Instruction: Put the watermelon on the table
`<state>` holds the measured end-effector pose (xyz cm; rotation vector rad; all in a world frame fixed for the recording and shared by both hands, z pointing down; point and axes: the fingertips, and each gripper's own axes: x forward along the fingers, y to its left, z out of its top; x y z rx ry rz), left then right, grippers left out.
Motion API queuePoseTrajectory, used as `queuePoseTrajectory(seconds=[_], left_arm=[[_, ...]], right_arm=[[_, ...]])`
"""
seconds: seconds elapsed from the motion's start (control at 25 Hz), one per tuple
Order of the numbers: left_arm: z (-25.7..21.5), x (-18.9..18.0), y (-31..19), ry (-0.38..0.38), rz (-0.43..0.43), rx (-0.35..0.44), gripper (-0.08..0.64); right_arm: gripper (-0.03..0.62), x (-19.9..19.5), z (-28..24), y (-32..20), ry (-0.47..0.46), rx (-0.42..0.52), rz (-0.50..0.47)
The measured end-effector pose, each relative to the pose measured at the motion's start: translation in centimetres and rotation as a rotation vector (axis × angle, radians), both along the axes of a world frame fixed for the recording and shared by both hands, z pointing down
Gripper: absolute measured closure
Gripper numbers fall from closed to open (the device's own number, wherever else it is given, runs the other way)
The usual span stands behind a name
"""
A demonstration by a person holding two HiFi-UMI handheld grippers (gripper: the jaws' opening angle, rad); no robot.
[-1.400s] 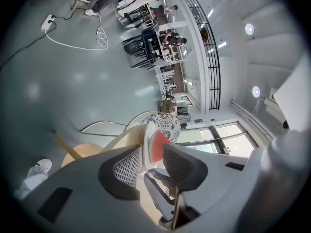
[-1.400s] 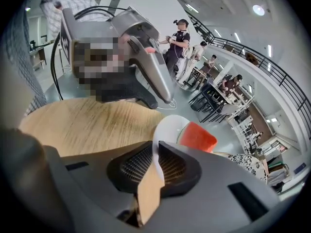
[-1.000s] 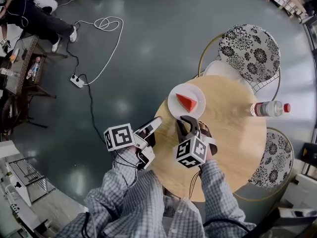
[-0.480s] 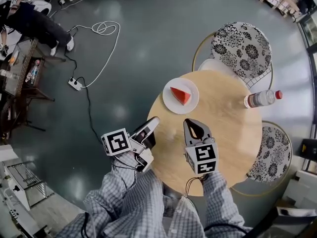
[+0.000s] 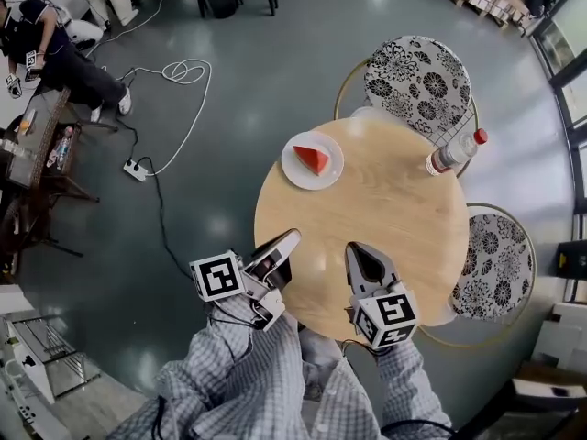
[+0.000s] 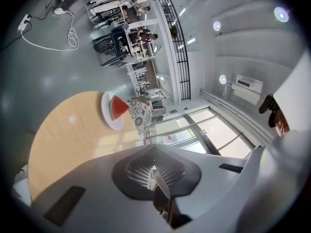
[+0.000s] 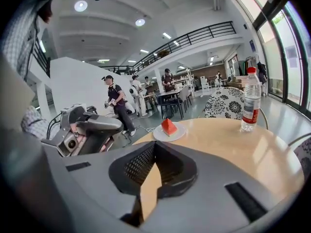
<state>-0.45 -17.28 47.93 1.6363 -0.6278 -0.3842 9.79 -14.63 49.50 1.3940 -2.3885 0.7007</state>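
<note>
My left claw [image 5: 290,238] is now pressed shut, empty, my right claw [image 5: 359,250] also closed on nothing, both drawn back to the table's [image 5: 394,218] near edge, well apart from the watermelon [image 5: 312,159] on its plate [image 5: 295,174], which the right was just beside a second ago.

near rim of the table [image 5: 394,209] hidden under sleeves [image 5: 266,374]; label on the bottle [image 5: 451,154] perhaps illegible.
</note>
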Motion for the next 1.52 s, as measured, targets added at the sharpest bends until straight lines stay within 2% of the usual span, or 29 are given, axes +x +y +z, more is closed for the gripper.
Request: queuePoseTrajectory(seconds=[0.28, 0.44, 0.6, 0.76, 1.0, 1.2, 1.4, 1.52], left_arm=[[-2.4, 2.0, 5.8, 0.004, 0.044, 0.031, 0.554], [-3.8, 2.9, 9.1, -0.014, 0.070, 0.057, 0.554], [-5.3, 3.3, 12.3, 0.002, 0.064, 0.090, 0.554], [-6.1, 3.1, 15.2, 0.001, 0.059, 0.121, 0.554], [-7.8, 2.0, 18.7, 0.003, 0.035, 0.158, 0.554], [-8.7, 1.2, 20.1, 0.017, 0.048, 0.173, 0.554], [-10.0, 1.0, 20.0, 0.026, 0.097, 0.199, 0.554], [-10.6, 1.3, 19.4, -0.015, 0.153, 0.240, 0.554]], right_arm=[[0.584, 3.1, -3.5, 5.4, -0.120, 0.031, 0.104], [0.584, 4.9, -4.8, 8.8, -0.120, 0.063, 0.121], [0.584, 6.2, -5.4, 11.8, -0.132, 0.075, 0.150], [0.584, 6.4, -6.3, 14.0, -0.184, 0.100, 0.189], [0.584, 5.5, -8.5, 17.0, -0.240, 0.147, 0.198], [0.584, 5.2, -9.8, 18.5, -0.329, 0.144, 0.242], [0.584, 5.2, -11.0, 18.7, -0.315, 0.168, 0.281], [0.584, 5.3, -12.1, 18.6, -0.317, 0.181, 0.315]])
